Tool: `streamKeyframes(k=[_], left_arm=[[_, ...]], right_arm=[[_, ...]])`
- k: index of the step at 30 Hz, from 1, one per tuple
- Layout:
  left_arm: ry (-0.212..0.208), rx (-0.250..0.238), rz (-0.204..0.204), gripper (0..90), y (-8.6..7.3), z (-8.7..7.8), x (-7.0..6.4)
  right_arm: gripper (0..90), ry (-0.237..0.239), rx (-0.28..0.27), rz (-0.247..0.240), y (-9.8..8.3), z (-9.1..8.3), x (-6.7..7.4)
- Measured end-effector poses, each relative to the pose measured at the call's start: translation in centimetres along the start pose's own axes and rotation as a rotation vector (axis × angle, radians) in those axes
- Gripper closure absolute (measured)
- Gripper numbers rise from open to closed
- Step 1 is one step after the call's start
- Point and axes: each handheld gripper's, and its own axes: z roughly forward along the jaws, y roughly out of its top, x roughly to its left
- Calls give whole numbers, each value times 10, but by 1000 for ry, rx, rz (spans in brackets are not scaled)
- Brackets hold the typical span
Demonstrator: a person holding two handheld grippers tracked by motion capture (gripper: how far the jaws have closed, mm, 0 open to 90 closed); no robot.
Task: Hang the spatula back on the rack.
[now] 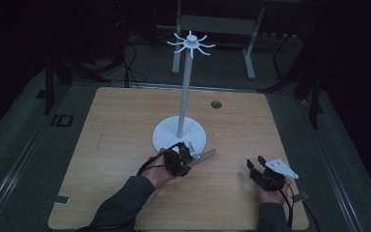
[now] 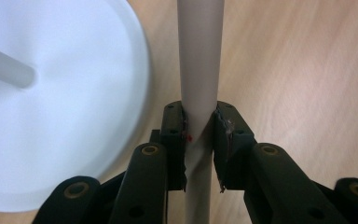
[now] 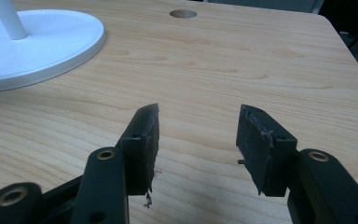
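Observation:
A white stand with a round base (image 1: pixel 179 134), a tall pole (image 1: pixel 185 87) and a ring of hooks (image 1: pixel 191 44) at the top rises mid-table. My left gripper (image 1: pixel 187 155) is shut on a pale beige rod (image 1: pixel 206 155) that points right, just in front of the base. In the left gripper view the rod (image 2: pixel 199 60) runs up between the pads (image 2: pixel 179 135), beside the white base (image 2: pixel 65 102). My right gripper (image 1: pixel 257 166) stands open near the table's front right, its jaws wide apart over bare wood (image 3: pixel 198 135).
The wooden table (image 1: pixel 125 125) has a round cable hole (image 1: pixel 216 104) at the back right. The stand's base (image 3: pixel 37 46) lies to the far left in the right gripper view. Dark floor and a metal frame (image 1: pixel 217 24) lie beyond the table.

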Motion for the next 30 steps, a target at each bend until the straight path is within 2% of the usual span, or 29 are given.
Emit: streamKeyframes(k=[6,9,12,18,25,30], left_arm=[[43,-78,-55,756,5,-9,1],[54,-95,-72,756,7,-12,1],[91,-135,-93,756,11,-19,1],[136,-205,-157,756,16,-31,6],[153,-252,-188,755,20,-41,9],[157,-295,-189,755,22,-45,7]], right_arm=[[487,0,-1,0,0,0,0],[487,0,-1,2,0,0,0],[487,-1,-1,2,0,0,0],[487,-1,-1,1,0,0,0],[487,-2,-2,3,0,0,0],[487,-2,-2,2,0,0,0]])
